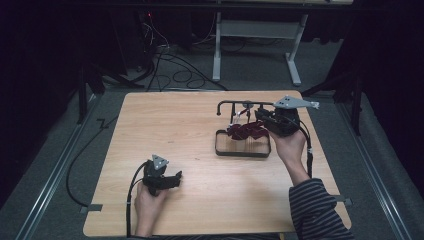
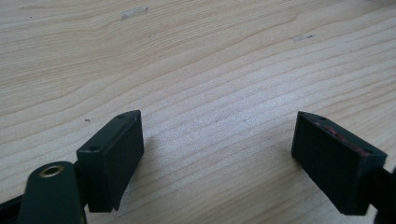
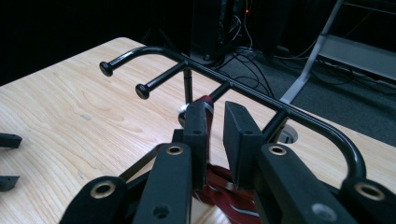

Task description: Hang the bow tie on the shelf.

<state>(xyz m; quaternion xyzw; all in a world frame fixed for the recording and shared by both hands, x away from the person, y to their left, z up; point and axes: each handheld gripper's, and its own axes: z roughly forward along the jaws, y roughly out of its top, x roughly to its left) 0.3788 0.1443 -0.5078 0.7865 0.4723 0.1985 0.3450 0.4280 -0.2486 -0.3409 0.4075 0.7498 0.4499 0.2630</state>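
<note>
- The left tongs [image 1: 172, 179] lay low on the tabletop [image 1: 200, 200] at about 7 o'clock, held by the person's left hand [image 1: 150, 197], which came in from the near edge.
- In the left gripper view these tongs [image 2: 219, 154] stood wide open, bare wood grain between the two black jaws and nothing in them.
- The right hand [image 1: 289, 146] reached in from 4 o'clock, with a striped sleeve [image 1: 315, 210] on the forearm, and carried the right tongs [image 1: 260, 116] up at the rack [image 1: 245, 105], near 1 o'clock on the tabletop.
- In the right gripper view the right tongs [image 3: 215, 128] showed a narrow gap; a dark red strip [image 3: 208, 105] ran against the inner face of the jaw on the left, and the other pad stood clear of it, so they were parted and not clamped.
- The dark red thing [image 1: 246, 131] looked like a bunch of glossy folded pieces, with more of it [image 3: 229, 191] lying below the jaws; what exactly it was I could not tell.
- It sat over a black rectangular tray [image 1: 242, 151] at the foot of the rack, whose black bar carried short knob-tipped pegs [image 3: 142, 89].
- The tabletop was pale wood; around it lay grey floor [image 1: 380, 165], loose black cables [image 1: 175, 70], a white frame [image 1: 260, 30] at 12 o'clock, and darkness.
</note>
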